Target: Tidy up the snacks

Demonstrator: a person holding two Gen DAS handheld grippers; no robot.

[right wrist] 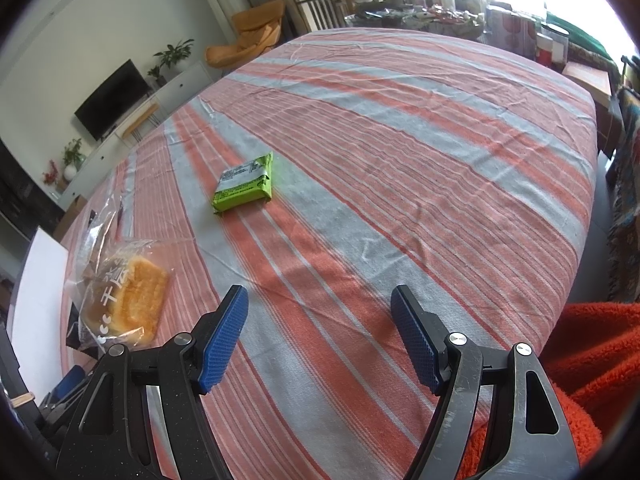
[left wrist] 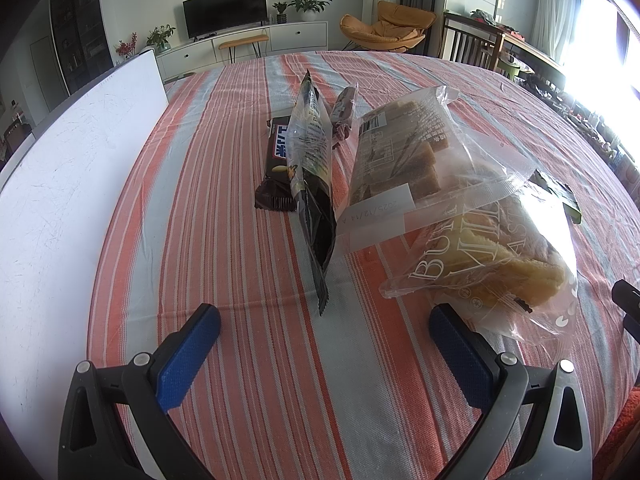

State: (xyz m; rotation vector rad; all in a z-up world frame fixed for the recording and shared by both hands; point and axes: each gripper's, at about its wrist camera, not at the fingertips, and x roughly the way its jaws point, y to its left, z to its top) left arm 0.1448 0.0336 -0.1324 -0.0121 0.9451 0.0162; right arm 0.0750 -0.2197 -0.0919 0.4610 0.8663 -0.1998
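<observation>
Left gripper (left wrist: 324, 330): fingers (left wrist: 188, 350) spread wide, nothing between the blue pads, both held above the striped cloth (left wrist: 248, 360) that covers the worktop. Right gripper (right wrist: 319, 334): fingers (right wrist: 224, 336) likewise spread apart, empty, over bare cloth near the worktop's near edge.

Snacks, left wrist view: a clear bag of pastry (left wrist: 500, 256) lies just beyond the left gripper's right-hand finger, its near corner close to the pad; contact cannot be confirmed. Resting on it and reaching farther back is a second clear bag of brown cake blocks (left wrist: 400, 152), label side up. To the left of these a thin black-and-clear packet (left wrist: 312, 168) stands on edge, its crimped end pointing toward the left gripper. Behind it lies a dark chocolate bar (left wrist: 278, 168), flat on the cloth, and farther back a small brown wrapped bar (left wrist: 344, 110). A dark green packet edge (left wrist: 560, 196) shows behind the pastry bag.

Right wrist view: a green packet (right wrist: 244, 184) lies flat and alone mid-worktop, well apart from the right gripper. The pastry bag (right wrist: 124, 296) sits at the left, near that gripper's left-hand finger.

A white board (left wrist: 68, 168) lies along the worktop's left edge. Orange fleece fabric (right wrist: 592, 368) shows at the lower right.
</observation>
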